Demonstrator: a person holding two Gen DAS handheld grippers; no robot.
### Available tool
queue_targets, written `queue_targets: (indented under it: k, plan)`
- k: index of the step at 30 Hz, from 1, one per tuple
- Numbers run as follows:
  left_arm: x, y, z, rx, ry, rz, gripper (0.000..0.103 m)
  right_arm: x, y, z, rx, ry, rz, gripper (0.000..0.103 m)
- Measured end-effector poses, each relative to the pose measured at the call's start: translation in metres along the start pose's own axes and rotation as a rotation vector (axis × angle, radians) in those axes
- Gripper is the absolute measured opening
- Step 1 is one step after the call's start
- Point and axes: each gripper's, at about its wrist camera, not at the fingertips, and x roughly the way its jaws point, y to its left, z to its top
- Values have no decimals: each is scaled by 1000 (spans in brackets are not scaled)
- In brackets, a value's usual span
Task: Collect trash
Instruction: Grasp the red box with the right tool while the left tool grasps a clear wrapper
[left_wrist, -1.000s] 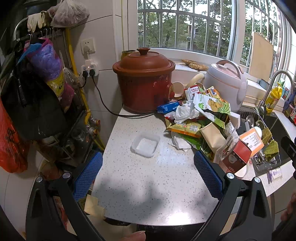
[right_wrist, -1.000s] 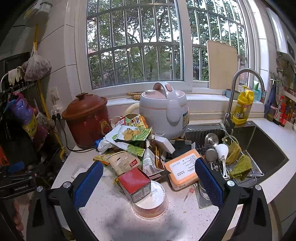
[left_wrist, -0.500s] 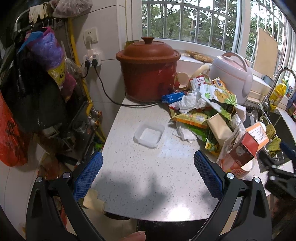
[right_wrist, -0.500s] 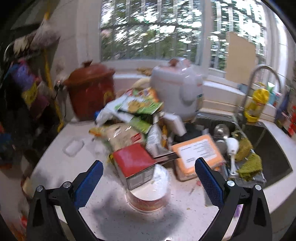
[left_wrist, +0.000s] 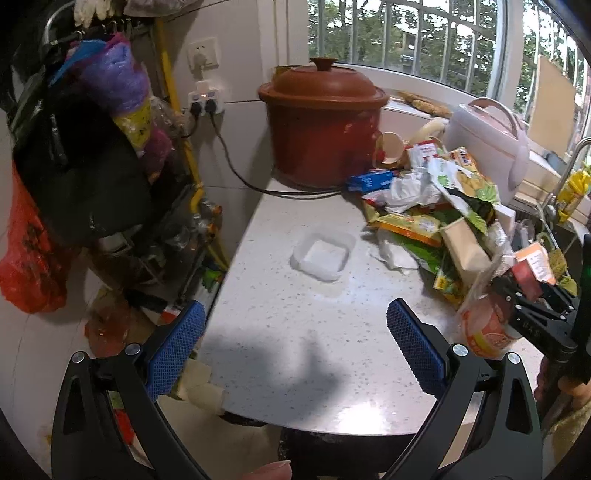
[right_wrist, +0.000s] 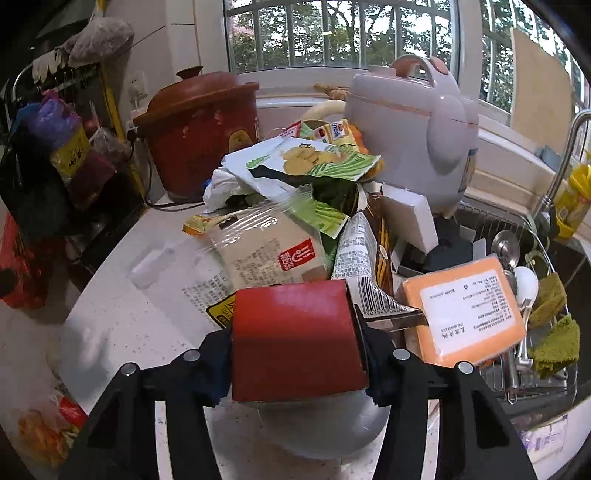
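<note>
The red carton (right_wrist: 295, 343) sits at the near edge of the trash heap, on top of a round foil-lidded cup (right_wrist: 325, 424), w/ the right gripper (right_wrist: 295, 369) around it. Its jaws are closing, 1 blue pad on each side of the carton & apparently right against its side walls. In the left wrist view the same carton (left_wrist: 526, 275) shows as a small red patch behind that gripper's black fingers (left_wrist: 532, 306), above the orange-printed cup (left_wrist: 484, 325).

Just right of the carton lies an orange box (right_wrist: 465, 314) w/ a white label, its far side over the wire dish rack (right_wrist: 532, 369) in the sink. Behind the carton: a clear-wrapped beige packet (right_wrist: 266, 251), a barcode wrapper (right_wrist: 354, 258), a green-white crisp bag (right_wrist: 303, 162) on top of the pile, crumpled white tissue (right_wrist: 221, 184) to its left.

Further back stand a red clay pot (right_wrist: 199, 133) w/ lid & a pale pink rice cooker (right_wrist: 413, 136) by the window.

The left gripper (left_wrist: 295, 339) hovers over bare speckled countertop (left_wrist: 295, 332), jaws spread wide, nothing between the 2 blue pads. Ahead of it, a clear plastic tub (left_wrist: 325, 254) sits alone on the counter, apart from the heap. A fingertip (left_wrist: 271, 470) shows at the bottom edge.
</note>
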Motion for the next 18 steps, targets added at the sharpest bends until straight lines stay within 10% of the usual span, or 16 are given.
queue_targets:
  k: [10, 16, 18]
  plan:
    - [53, -90, -8, 220, 47, -440, 96, -94, -45, -10, 106, -149, -64, 54]
    - [87, -135, -1, 206, 103, -574, 92, -122, -69, -30, 159, -149, -129, 55]
    - [97, -142, 3, 217, 107, -567, 48, -122, -73, -38, 176, -136, -147, 55]
